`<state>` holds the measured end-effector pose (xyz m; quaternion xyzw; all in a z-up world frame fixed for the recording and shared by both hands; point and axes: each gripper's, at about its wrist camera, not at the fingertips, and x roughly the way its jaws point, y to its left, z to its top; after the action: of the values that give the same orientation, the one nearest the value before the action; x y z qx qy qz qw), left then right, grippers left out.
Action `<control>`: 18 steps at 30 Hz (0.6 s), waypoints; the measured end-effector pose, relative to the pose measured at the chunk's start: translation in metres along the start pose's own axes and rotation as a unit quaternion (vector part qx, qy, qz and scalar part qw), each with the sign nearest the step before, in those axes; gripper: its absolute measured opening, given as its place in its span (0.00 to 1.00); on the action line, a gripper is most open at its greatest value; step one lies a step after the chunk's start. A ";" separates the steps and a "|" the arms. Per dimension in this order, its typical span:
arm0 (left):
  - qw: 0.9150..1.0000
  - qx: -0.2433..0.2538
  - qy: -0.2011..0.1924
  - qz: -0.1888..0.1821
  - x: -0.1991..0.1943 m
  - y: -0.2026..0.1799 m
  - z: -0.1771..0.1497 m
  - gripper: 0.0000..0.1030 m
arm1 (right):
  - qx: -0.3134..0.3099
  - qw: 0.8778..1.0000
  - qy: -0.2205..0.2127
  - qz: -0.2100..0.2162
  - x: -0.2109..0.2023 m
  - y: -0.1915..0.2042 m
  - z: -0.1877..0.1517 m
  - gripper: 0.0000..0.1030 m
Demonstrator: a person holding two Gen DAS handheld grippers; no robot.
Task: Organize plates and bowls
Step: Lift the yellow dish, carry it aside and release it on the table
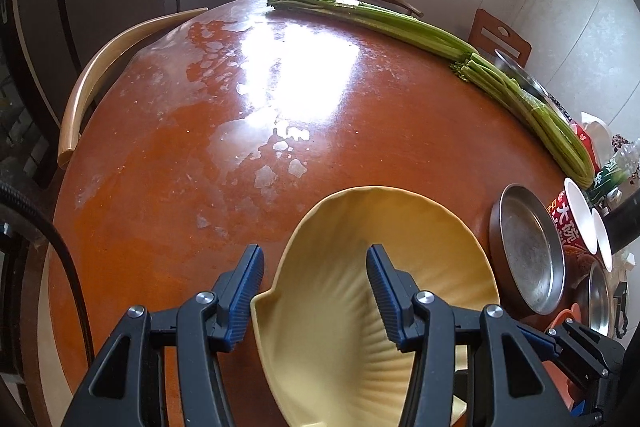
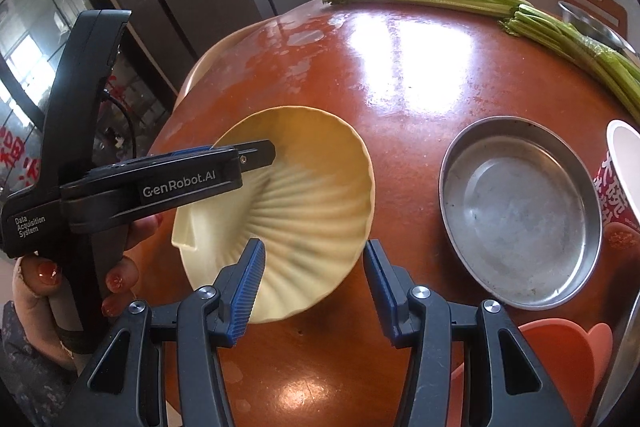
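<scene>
Centrally, pale yellow ribbed shell-shaped plate (image 2: 288, 203), rim between released left jaws, right jaws released

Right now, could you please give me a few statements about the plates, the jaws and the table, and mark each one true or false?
1. The left gripper has its jaws open, straddling the rim of the yellow shell-shaped plate. True.
2. The right gripper is clamped on the round metal pan. False: its jaws are open and hold nothing; the pan sits apart on the table.
3. The metal pan has food in it. False: it looks empty.
4. Long green vegetable stalks lie along the far edge of the table. True.
5. The yellow plate is stacked inside the metal pan. False: they are side by side with bare table between them.
</scene>
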<state>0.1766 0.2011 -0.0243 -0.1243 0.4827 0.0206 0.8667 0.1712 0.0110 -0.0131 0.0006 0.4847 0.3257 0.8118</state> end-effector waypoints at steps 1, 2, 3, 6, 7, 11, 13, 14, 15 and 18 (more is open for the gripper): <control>1.000 0.001 0.000 0.000 0.002 0.000 0.001 0.51 | 0.001 1.000 0.001 0.002 0.001 0.000 0.000 0.52; 1.000 0.002 0.000 0.001 0.004 0.000 0.003 0.51 | 0.001 1.000 0.002 0.003 0.002 0.000 0.000 0.52; 1.000 0.003 0.000 0.002 0.005 -0.001 0.004 0.51 | 0.001 1.000 0.003 0.004 0.002 -0.001 0.000 0.52; 1.000 0.007 -0.006 0.005 0.007 -0.001 0.006 0.51 | -0.002 1.000 0.006 0.006 0.005 0.001 -0.001 0.52; 1.000 0.006 -0.006 0.005 0.008 0.000 0.007 0.51 | -0.004 1.000 0.006 0.005 0.006 0.001 -0.001 0.52; 1.000 0.005 -0.007 0.005 0.011 0.001 0.008 0.52 | -0.010 1.000 0.008 0.008 0.006 0.002 -0.001 0.52; 1.000 0.004 -0.009 0.003 0.011 0.002 0.008 0.52 | -0.007 1.000 0.008 0.010 0.007 0.002 -0.001 0.52; 1.000 0.004 -0.010 0.003 0.011 0.003 0.007 0.52 | -0.005 1.000 0.007 0.009 0.007 0.001 -0.001 0.52; 1.000 0.003 -0.011 0.003 0.010 0.004 0.006 0.52 | -0.003 1.000 0.007 0.007 0.007 0.000 -0.001 0.52; 1.000 0.000 -0.018 0.008 0.006 0.007 0.004 0.54 | 0.002 1.000 0.000 0.007 0.000 -0.003 -0.002 0.52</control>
<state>0.1822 0.2087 -0.0291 -0.1205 0.4682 0.0299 0.8749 0.1708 0.0081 -0.0153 0.0061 0.4851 0.3300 0.8098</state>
